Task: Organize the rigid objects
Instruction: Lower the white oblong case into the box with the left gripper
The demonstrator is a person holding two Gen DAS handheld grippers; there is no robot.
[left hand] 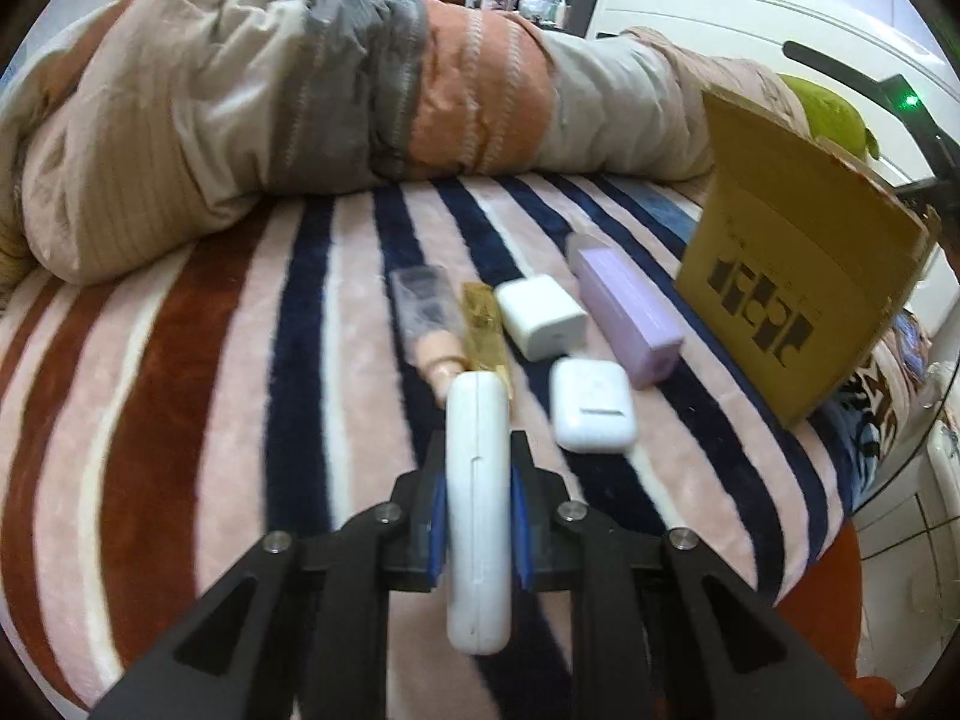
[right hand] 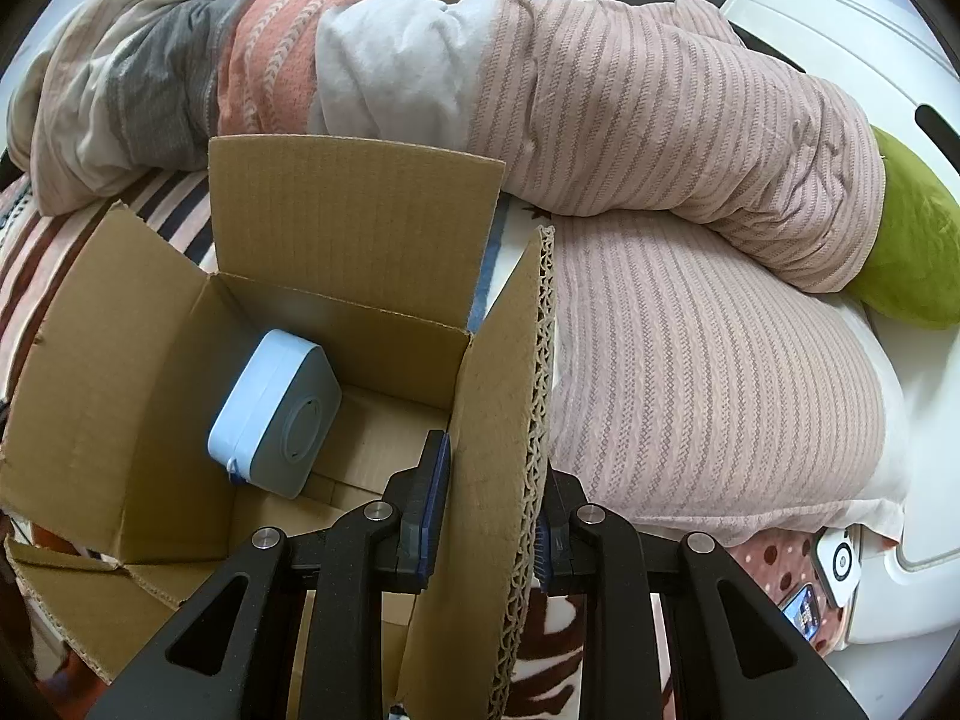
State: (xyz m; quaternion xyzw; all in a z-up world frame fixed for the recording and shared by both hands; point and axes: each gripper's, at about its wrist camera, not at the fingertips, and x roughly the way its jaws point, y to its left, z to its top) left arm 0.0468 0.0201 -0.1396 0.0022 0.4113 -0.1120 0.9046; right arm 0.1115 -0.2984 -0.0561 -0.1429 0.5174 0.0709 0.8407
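Observation:
My left gripper [left hand: 478, 450] is shut on a white oblong case [left hand: 478, 504], held above the striped blanket. Ahead of it lie a white earbud case [left hand: 593, 405], a white cube charger [left hand: 541, 315], a lilac box [left hand: 630, 315], a gold strip [left hand: 485, 327] and a clear tube [left hand: 427, 318]. The cardboard box [left hand: 792, 276] stands to the right. In the right wrist view my right gripper [right hand: 495, 462] is shut on the box's right flap [right hand: 498, 420]. A light blue case [right hand: 275, 414] lies inside the box [right hand: 108, 372].
A rolled quilt [left hand: 288, 102] lies across the back of the bed. A green pillow [right hand: 912, 246] and a striped pillow [right hand: 720, 384] sit right of the box. A phone [right hand: 803, 611] lies at the bed's right edge.

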